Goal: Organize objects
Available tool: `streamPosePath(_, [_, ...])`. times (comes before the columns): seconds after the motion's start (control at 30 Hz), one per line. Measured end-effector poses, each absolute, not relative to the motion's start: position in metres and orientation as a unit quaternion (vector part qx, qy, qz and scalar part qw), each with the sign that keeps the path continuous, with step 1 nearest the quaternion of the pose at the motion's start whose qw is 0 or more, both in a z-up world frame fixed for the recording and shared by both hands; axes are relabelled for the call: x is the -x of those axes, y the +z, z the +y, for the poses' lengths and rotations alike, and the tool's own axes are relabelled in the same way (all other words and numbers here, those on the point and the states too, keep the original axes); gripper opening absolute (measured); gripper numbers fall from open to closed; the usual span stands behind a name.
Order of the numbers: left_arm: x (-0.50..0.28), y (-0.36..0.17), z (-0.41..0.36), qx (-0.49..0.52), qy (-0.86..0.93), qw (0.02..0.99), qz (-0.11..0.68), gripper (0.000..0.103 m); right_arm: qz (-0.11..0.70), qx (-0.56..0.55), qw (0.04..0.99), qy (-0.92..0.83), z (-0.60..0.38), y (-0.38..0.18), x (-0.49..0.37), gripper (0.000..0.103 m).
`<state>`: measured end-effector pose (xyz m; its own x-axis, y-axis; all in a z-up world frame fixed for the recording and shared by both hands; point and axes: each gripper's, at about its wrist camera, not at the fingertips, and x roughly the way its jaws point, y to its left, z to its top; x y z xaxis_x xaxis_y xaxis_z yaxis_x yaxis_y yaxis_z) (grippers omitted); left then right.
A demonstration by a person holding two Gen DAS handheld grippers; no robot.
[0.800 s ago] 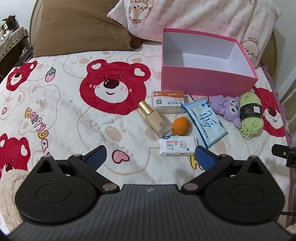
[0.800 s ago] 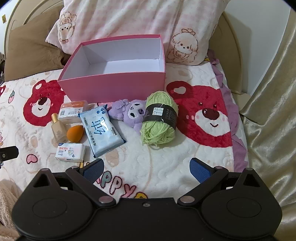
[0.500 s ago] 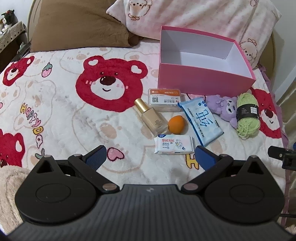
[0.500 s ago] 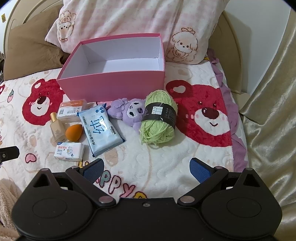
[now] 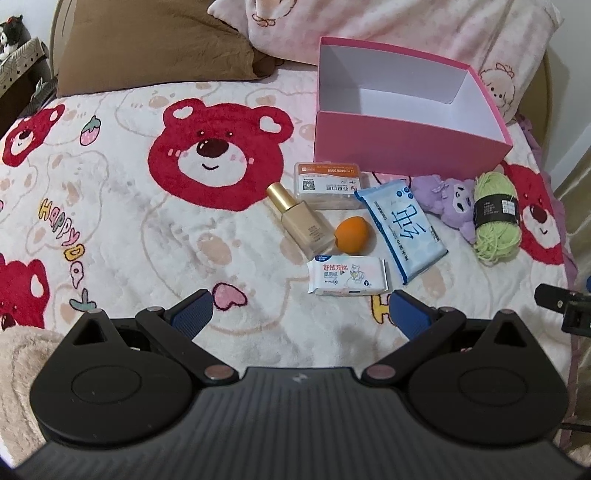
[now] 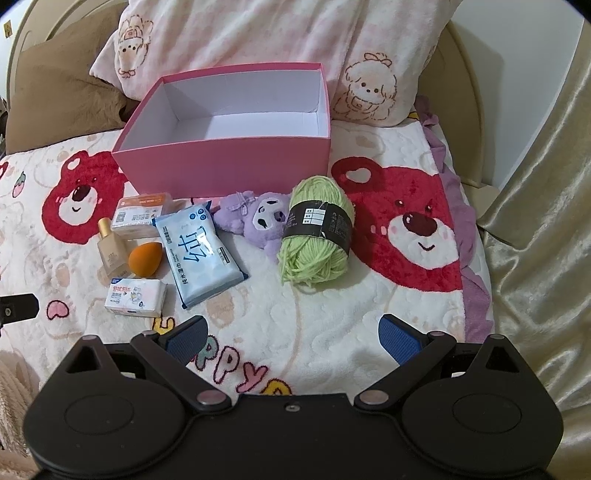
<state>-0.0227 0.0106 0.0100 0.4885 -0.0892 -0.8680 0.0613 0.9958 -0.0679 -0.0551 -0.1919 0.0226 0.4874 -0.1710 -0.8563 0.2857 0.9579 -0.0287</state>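
An empty pink box [image 5: 406,146] [image 6: 229,164] stands open on the bed. In front of it lie a clear case with an orange label [image 5: 330,181] [image 6: 142,213], a gold-capped bottle [image 5: 303,220] [image 6: 110,245], an orange sponge [image 5: 352,235] [image 6: 145,260], a small tissue pack [image 5: 348,276] [image 6: 135,297], a blue wipes pack [image 5: 400,229] [image 6: 197,253], a purple plush [image 5: 448,205] [image 6: 255,218] and green yarn [image 5: 495,218] [image 6: 317,234]. My left gripper [image 5: 299,314] is open and empty just short of the tissue pack. My right gripper [image 6: 291,334] is open and empty short of the yarn.
The bed has a bear-print blanket [image 5: 147,221] [image 6: 424,229]. A brown pillow [image 5: 155,44] and a pink pillow [image 6: 258,33] lie behind the box. A beige curtain [image 6: 546,221] hangs at the right edge. A dark nightstand [image 5: 18,74] stands at the far left.
My left gripper has drawn back and turned slightly left, so the objects sit a little farther off. My right gripper has barely moved. Both stay open.
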Motion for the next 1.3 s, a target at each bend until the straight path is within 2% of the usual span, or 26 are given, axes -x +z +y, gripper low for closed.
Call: streamPosePath(1.3, [0.0221,0.0077,0.0113,0.006,-0.045,0.856,0.514,0.103,0.499,-0.045,0.855,-0.13,-0.1886,0.0182,0.0532,0.101])
